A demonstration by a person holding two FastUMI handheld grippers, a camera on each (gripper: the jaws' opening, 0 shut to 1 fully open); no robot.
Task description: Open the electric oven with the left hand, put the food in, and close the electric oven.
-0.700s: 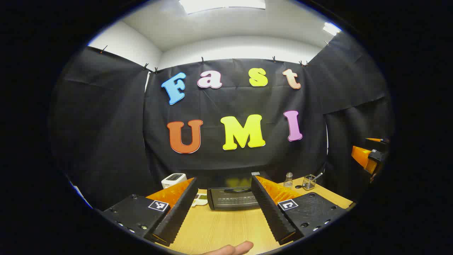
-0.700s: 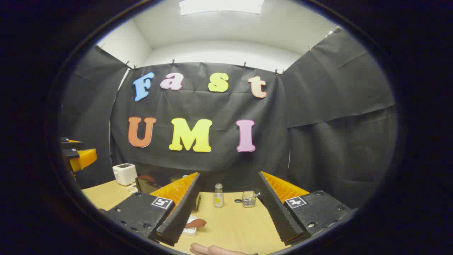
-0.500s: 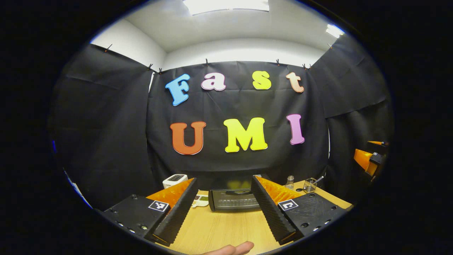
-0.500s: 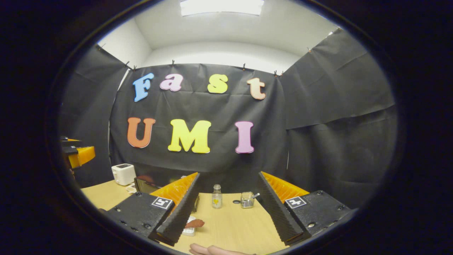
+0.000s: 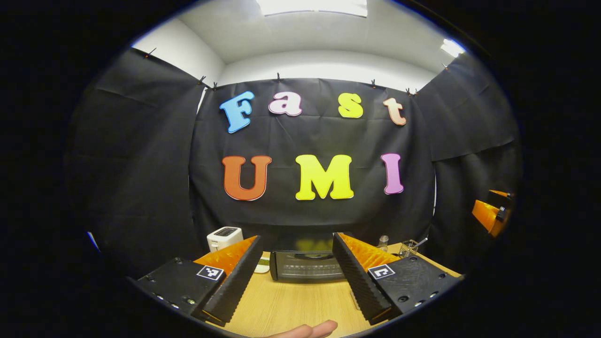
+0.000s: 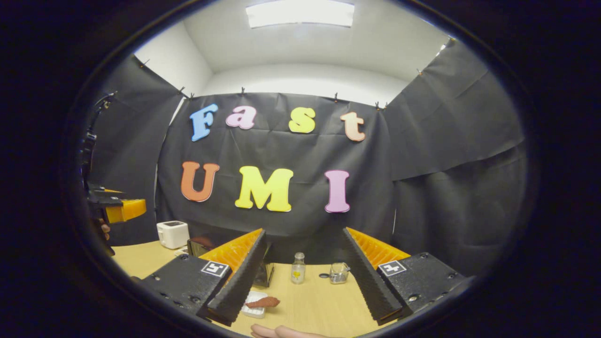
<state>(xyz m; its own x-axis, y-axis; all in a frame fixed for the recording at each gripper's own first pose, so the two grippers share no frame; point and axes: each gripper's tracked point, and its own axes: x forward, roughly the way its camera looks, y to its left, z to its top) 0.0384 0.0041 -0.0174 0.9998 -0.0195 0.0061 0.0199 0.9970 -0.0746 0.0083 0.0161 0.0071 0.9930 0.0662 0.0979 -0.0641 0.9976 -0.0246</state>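
Left gripper (image 5: pixel 295 310): fingers spread, empty; we face the shut oven (image 5: pixel 305 266) squarely. Right gripper (image 6: pixel 300 312): fingers spread, empty; we see food (image 6: pixel 263 302) on a tray (image 6: pixel 252 310).

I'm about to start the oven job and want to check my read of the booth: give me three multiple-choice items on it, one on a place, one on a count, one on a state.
1. Where does the oven sit in the left gripper view?
A. Straight ahead between the fingers
B. On the floor
C. On top of the toaster

2. How many toasters stand on the table?
A. Three
B. One
C. Two

3. How are the left gripper and right gripper?
A. Both shut on food
B. Left shut on the oven
C. Both open, holding nothing

Answers: 1 A, the oven shows framed between the fingers. 2 B, a single white toaster stands left of the oven. 3 C, each pair of fingers is spread wide with bare table between.
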